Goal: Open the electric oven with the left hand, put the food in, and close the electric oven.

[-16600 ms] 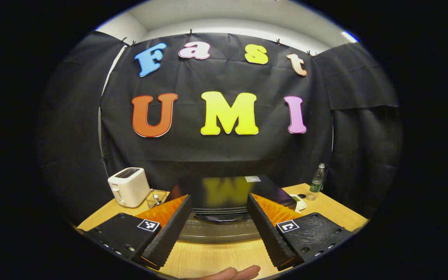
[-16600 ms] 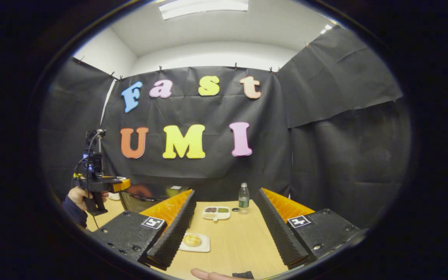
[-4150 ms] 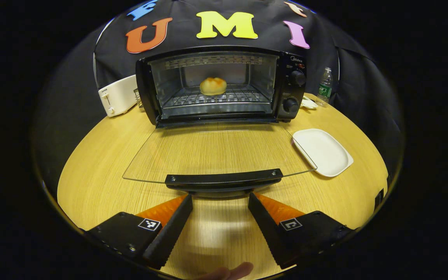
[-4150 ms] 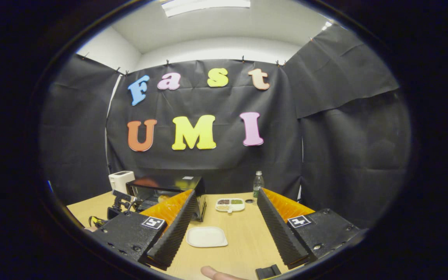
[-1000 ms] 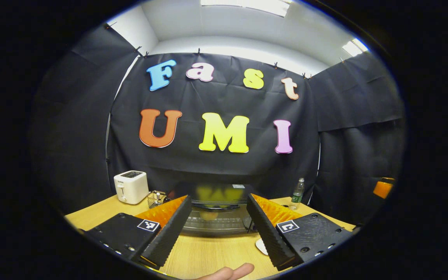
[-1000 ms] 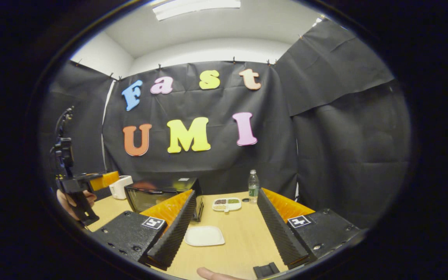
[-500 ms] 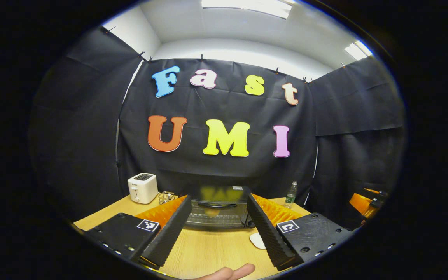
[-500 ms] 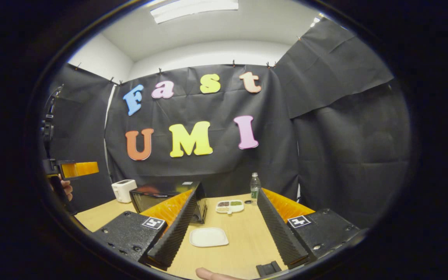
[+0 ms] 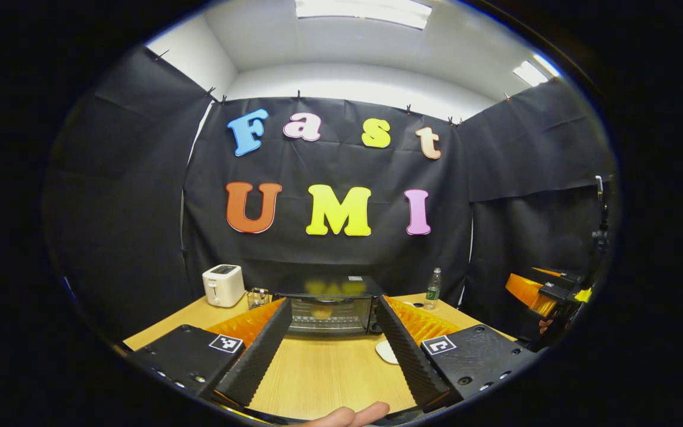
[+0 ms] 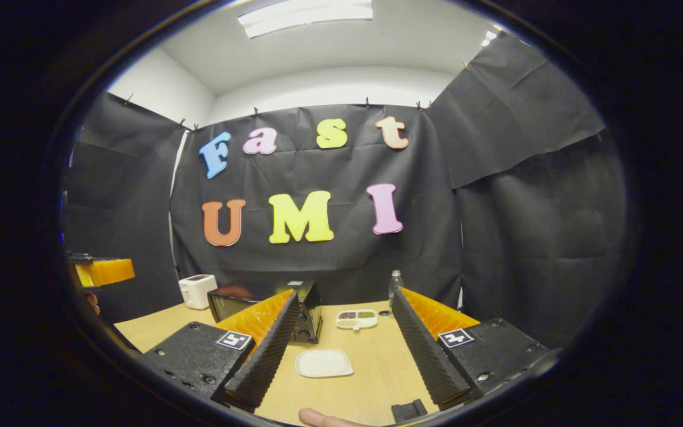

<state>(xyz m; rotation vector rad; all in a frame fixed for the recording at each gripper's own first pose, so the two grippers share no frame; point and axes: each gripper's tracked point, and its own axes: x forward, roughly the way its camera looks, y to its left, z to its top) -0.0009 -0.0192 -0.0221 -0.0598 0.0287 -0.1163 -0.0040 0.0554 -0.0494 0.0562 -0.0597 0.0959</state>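
Already the scene reads as finished work, judging by how things lie. Starting at the left of the left gripper view, a white toaster (image 9: 223, 284) stands at the table's (image 9: 324, 379) back edge, clear of the action. Next, the electric oven (image 9: 331, 307) sits centred with its door shut and the bun (image 9: 321, 310) glowing behind the glass, so the food is inside. Below, the left gripper (image 9: 331, 350) hangs well short of the oven, jaws wide and empty. Rightward, the white plate (image 10: 324, 363) lies bare, between the right gripper's (image 10: 346, 350) spread, empty jaws.
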